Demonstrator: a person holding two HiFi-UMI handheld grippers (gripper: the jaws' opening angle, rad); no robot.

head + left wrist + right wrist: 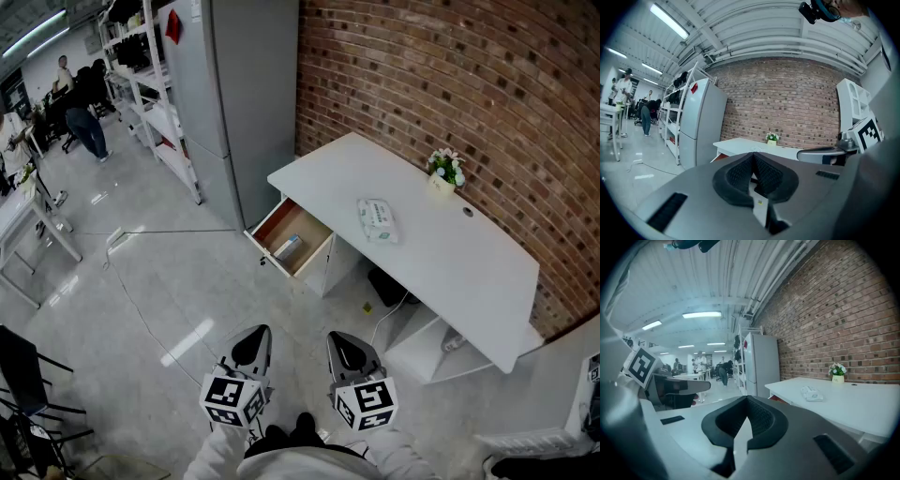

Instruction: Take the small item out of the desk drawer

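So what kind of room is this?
Probably an office or workshop: a white desk stands against a brick wall, white shelves line the aisle, and people are busy farther back.

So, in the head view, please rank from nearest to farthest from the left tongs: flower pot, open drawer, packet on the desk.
1. Open white drawer with brown inside, at the left end of the white desk.
2. White-and-green soft packet, mid-desk.
3. Small pot of flowers, beside the brick wall.
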